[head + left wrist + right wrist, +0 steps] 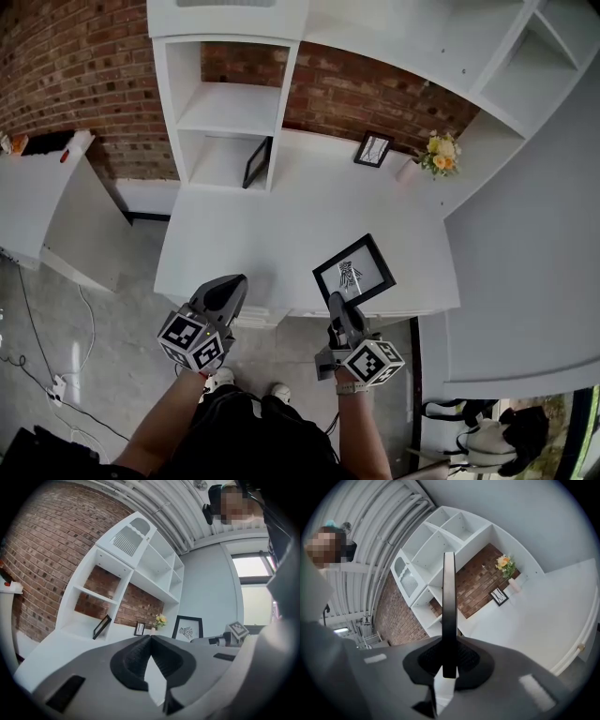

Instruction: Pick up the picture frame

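Observation:
A black picture frame (354,270) with a white mat and a small dark drawing is lifted above the front of the white desk (234,253). My right gripper (335,302) is shut on its lower edge. In the right gripper view the frame (449,611) shows edge-on, clamped between the pads. In the left gripper view the same frame (188,627) stands to the right, past the closed jaws. My left gripper (232,290) hovers over the desk's front edge at the left, shut, with nothing in it.
A second small frame (373,149) leans on the brick wall at the back of the desk, beside a vase of flowers (437,154). Another dark frame (257,162) stands in the lower shelf cubby (220,159). A white cabinet (42,202) is at the left.

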{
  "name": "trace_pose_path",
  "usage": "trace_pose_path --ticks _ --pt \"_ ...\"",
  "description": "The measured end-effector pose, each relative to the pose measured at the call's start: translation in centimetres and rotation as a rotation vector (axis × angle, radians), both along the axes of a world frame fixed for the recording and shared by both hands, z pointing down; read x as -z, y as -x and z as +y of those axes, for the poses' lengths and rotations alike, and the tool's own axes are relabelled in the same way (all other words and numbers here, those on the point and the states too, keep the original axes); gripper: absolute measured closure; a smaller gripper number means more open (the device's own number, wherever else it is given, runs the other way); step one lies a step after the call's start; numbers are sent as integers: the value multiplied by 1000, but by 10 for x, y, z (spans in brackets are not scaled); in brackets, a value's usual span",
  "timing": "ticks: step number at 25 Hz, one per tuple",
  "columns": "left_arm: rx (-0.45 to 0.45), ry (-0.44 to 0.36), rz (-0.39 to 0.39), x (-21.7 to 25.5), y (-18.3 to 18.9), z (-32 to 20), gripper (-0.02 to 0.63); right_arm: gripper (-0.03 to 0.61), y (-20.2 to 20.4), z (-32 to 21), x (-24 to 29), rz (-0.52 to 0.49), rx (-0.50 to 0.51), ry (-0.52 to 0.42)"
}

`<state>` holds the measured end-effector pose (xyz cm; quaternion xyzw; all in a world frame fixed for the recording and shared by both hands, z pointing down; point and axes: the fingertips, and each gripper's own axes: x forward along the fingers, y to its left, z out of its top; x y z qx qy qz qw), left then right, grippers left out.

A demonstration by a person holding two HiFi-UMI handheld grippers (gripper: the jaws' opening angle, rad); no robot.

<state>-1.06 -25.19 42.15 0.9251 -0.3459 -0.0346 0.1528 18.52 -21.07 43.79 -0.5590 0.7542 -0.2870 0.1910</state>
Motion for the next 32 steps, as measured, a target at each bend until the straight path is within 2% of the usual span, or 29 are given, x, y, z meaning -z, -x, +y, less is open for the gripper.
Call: trace_pose_path --ticks 9,22,32 --pt "-6 -50 9 23 -6 -8 612 545 -2 -5 25 109 -13 -67" --pt "-7 -109 -1 54 -11 -12 612 545 -1 -12 56 173 -24 -147" --pt "-17 -133 26 69 -16 -6 612 545 -1 -10 72 246 -29 -184"
